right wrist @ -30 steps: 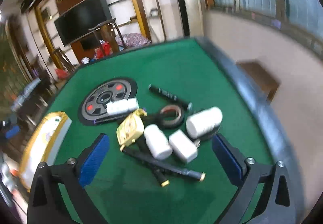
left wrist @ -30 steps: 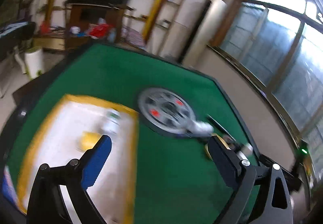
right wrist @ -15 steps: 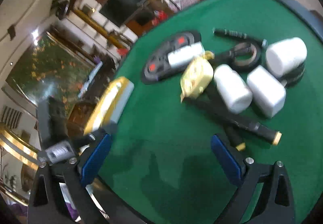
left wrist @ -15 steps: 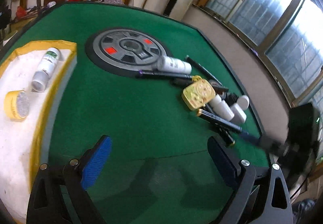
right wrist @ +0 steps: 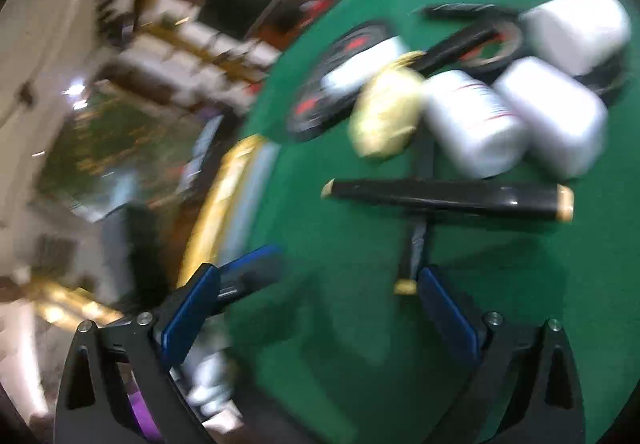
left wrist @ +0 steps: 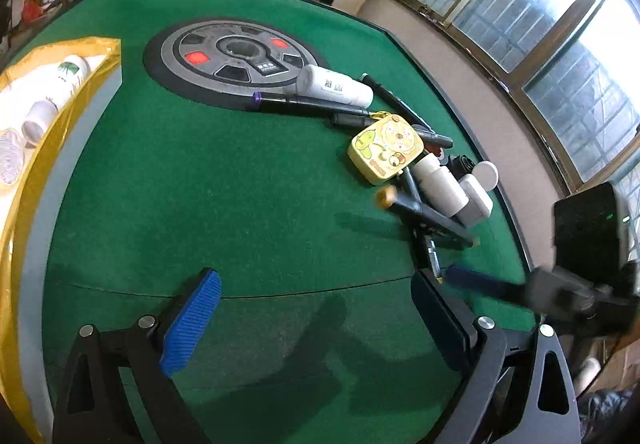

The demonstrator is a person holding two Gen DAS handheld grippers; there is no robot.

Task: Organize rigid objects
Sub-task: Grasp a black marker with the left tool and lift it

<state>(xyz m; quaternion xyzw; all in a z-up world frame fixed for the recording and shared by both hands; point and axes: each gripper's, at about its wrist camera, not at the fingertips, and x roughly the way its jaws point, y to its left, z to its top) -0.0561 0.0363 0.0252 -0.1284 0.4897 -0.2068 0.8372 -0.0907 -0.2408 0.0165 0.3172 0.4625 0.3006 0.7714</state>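
Observation:
A pile of rigid items lies on the green table (left wrist: 248, 204): a yellow cartoon case (left wrist: 386, 148), white bottles (left wrist: 440, 184), and a black pen with gold ends (left wrist: 424, 208). Another white bottle (left wrist: 336, 84) and a purple-capped pen (left wrist: 296, 100) rest on a grey weight plate (left wrist: 224, 60). My left gripper (left wrist: 316, 304) hovers open over bare felt, short of the pile. The right wrist view is blurred. There my right gripper (right wrist: 320, 300) is open and low, with the gold-ended pen (right wrist: 440, 196) just ahead. A second pen's gold tip (right wrist: 404, 286) sits beside its right finger.
A yellow-rimmed tray (left wrist: 100, 56) at the left holds a white bottle (left wrist: 60, 84) and a tape roll (left wrist: 8, 160). A black tape ring (right wrist: 492, 48) lies behind the white bottles (right wrist: 472, 124). The table's dark edge (left wrist: 516, 228) runs close to the pile on the right.
The left view swung from the tray toward the pile. The right gripper dropped and closed in on the black pens. Both stayed open.

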